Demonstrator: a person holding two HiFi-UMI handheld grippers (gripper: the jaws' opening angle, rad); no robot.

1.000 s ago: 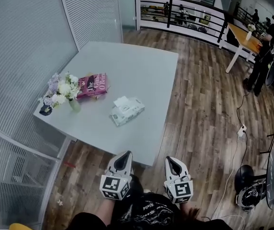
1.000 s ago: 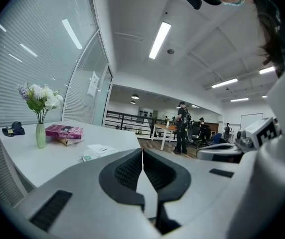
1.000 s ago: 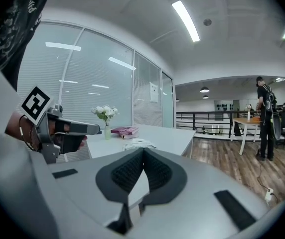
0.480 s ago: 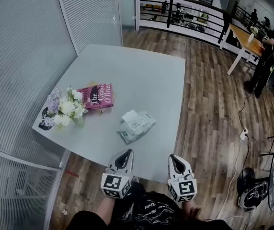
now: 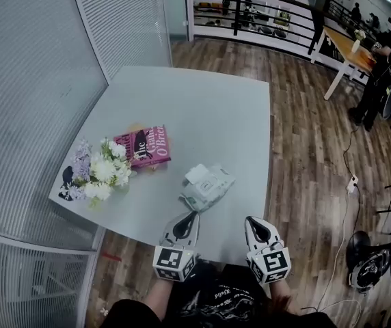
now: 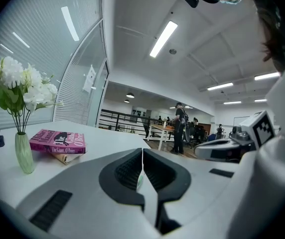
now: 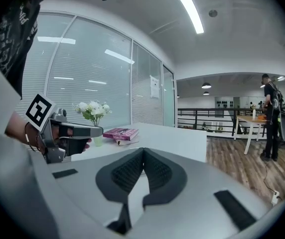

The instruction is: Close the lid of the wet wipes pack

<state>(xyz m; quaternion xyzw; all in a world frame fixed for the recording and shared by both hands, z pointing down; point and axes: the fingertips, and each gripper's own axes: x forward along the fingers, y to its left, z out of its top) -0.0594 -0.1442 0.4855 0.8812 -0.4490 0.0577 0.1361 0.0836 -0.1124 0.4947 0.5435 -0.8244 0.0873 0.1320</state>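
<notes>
Wet wipes pack (image 5: 207, 186) lies near a pink book (image 5: 149, 147) lettered "O'Brien".

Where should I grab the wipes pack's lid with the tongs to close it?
Probably the free edge of the white lid, coming from the near edge of the table. It sticks up, open, at the far-left end of the flat-lying wet wipes pack.

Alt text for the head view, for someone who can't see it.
A wet wipes pack, lid flap up, lies on a grey table beyond the shut left gripper and right gripper. A pink book and flowers sit left of it.
</notes>
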